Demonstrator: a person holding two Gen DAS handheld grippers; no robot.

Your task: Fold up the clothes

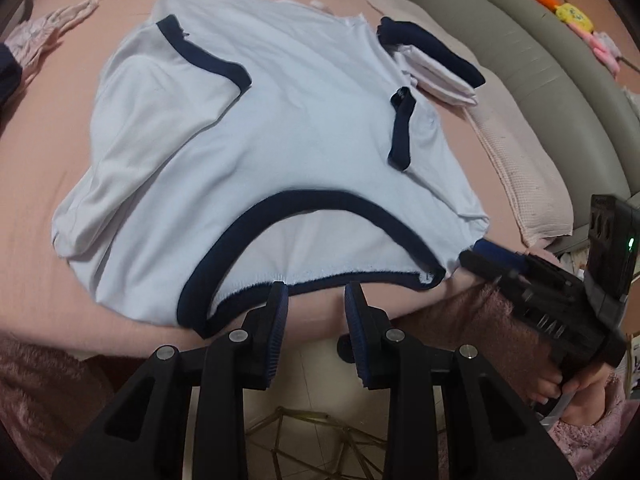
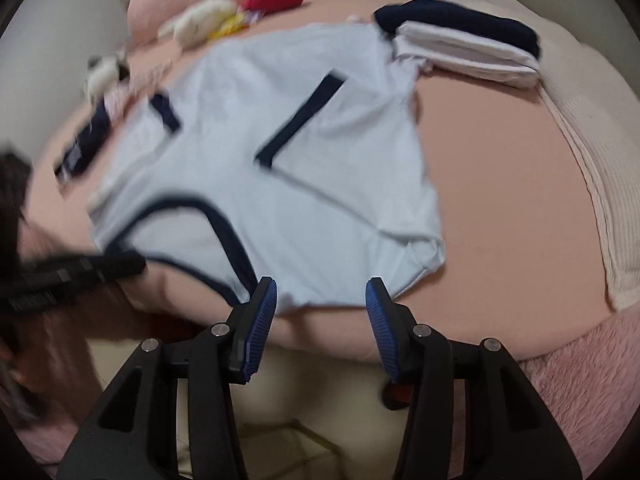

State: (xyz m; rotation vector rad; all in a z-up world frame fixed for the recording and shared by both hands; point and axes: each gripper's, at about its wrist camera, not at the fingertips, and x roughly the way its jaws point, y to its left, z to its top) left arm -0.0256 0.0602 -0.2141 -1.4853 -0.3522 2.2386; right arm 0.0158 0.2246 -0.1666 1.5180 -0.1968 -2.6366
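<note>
One bed, smooth pink sheet, bare room at right of the right wrist frame. One pale blue T-shirt, navy-trimmed, spread flat mid-frame, both sleeves folded inward. One folded stack, white and navy, upper right. Left gripper and right gripper: fingers parted, empty, at the near collar edge.

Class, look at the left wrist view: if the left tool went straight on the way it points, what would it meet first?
Most likely the navy collar of the light blue T-shirt, at its near edge on the bed. The left tool is open just short of it; depth is uncertain.
</note>
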